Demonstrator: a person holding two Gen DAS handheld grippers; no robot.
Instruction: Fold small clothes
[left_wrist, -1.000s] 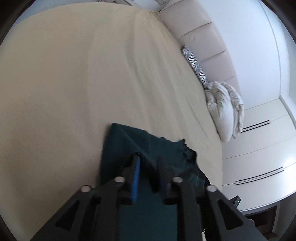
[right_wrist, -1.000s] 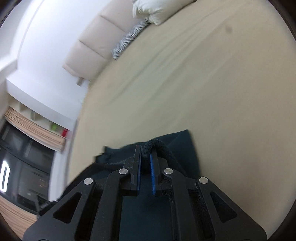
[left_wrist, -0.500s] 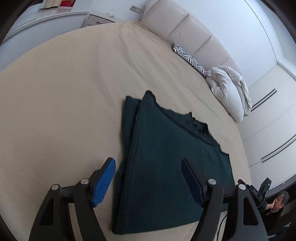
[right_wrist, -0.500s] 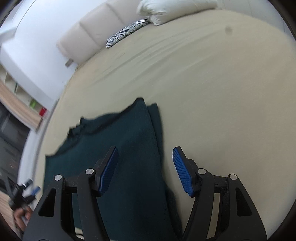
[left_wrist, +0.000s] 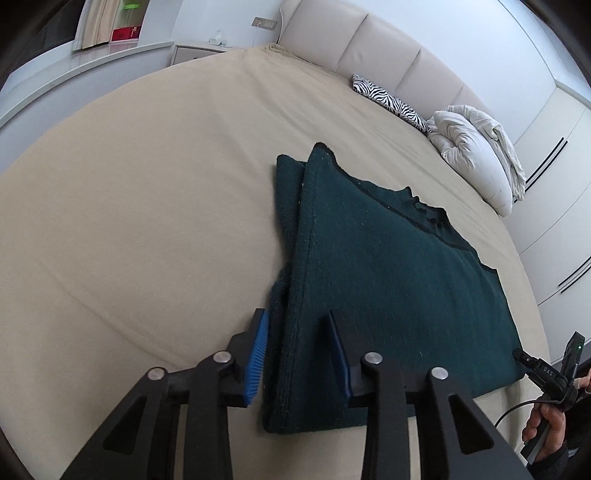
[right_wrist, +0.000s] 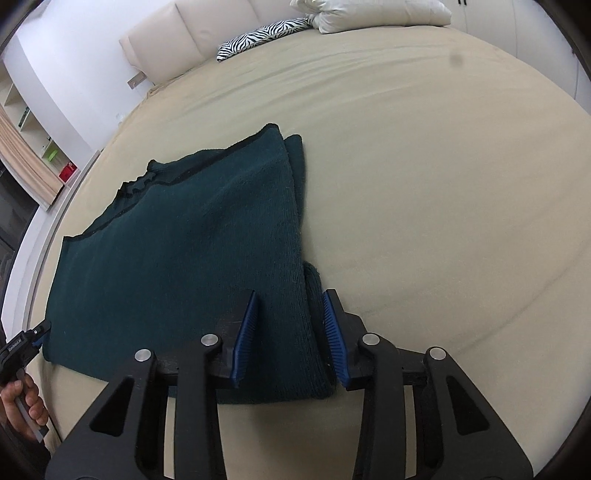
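A dark green knitted sweater lies flat on the beige bed, with a sleeve folded along each side edge. It also shows in the right wrist view. My left gripper is open, its jaws straddling the sweater's left folded edge near the bottom hem. My right gripper is open, its jaws straddling the right folded edge near the hem. Neither holds the cloth.
The beige bed sheet spreads wide around the sweater. A zebra-print cushion and a white duvet lie by the headboard. White wardrobes stand to the right. The other hand shows at the frame edges.
Both grippers let go of the sweater, opened and drew back toward the hem. In the last half second they have narrowed and moved in over the folded side edges.
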